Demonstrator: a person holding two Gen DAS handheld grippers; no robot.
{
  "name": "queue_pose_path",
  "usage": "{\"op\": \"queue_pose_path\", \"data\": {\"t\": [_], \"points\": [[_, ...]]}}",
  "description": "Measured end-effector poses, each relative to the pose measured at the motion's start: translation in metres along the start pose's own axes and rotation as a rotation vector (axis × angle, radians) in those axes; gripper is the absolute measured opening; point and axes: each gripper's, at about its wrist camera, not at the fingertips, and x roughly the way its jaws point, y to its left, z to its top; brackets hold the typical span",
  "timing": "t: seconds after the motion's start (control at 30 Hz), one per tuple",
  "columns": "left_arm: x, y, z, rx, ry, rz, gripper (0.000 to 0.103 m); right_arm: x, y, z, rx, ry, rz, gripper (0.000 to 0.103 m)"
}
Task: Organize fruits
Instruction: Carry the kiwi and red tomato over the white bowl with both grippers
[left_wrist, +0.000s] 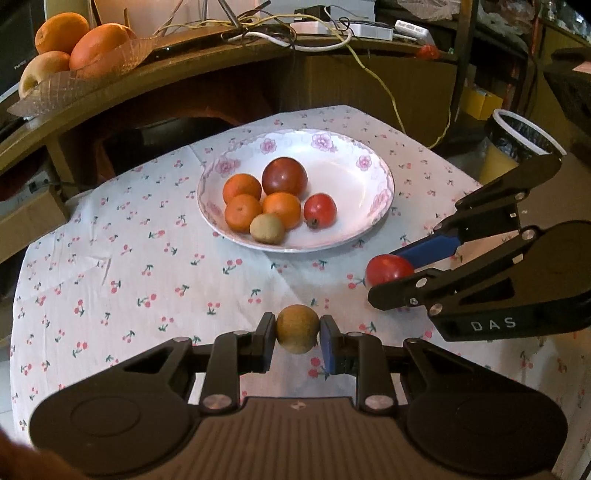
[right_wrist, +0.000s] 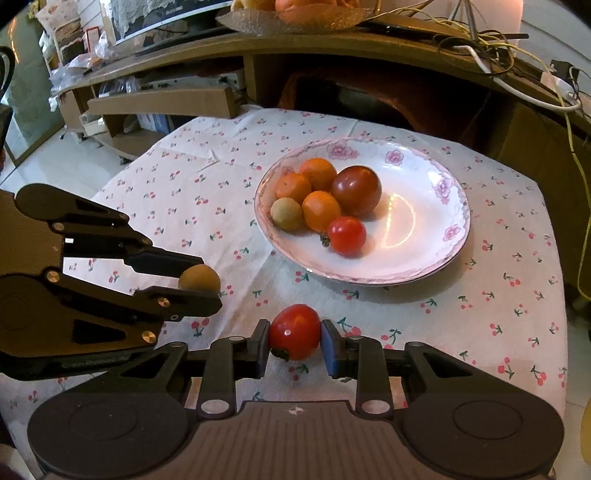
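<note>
My left gripper (left_wrist: 297, 334) is shut on a small brown round fruit (left_wrist: 297, 333), held above the cherry-print cloth; it also shows in the right wrist view (right_wrist: 199, 279). My right gripper (right_wrist: 294, 338) is shut on a red tomato (right_wrist: 294, 331), seen in the left wrist view (left_wrist: 388, 268) to the right. A white floral plate (left_wrist: 354, 177) (right_wrist: 413, 236) ahead holds three oranges (left_wrist: 242, 187), a large dark red tomato (left_wrist: 284, 178), a small red tomato (left_wrist: 320, 210) and a brown fruit (left_wrist: 267, 229).
A wooden desk (left_wrist: 207, 66) stands behind the table with a glass dish of oranges (left_wrist: 74, 40) and tangled cables (left_wrist: 295, 33). A lined bin (left_wrist: 521, 136) stands at the right. The cloth-covered table (left_wrist: 110, 258) drops off at its left edge.
</note>
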Motion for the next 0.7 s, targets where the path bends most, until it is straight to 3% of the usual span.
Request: {"op": "queue_pose_path", "data": {"t": [0.7], "points": [[0.01,-0.003,0.052,-0.027,-0.091,0.033,0.031,-0.015,-0.03,0.025,0.099,-0.111,-0.067,0.029]]}}
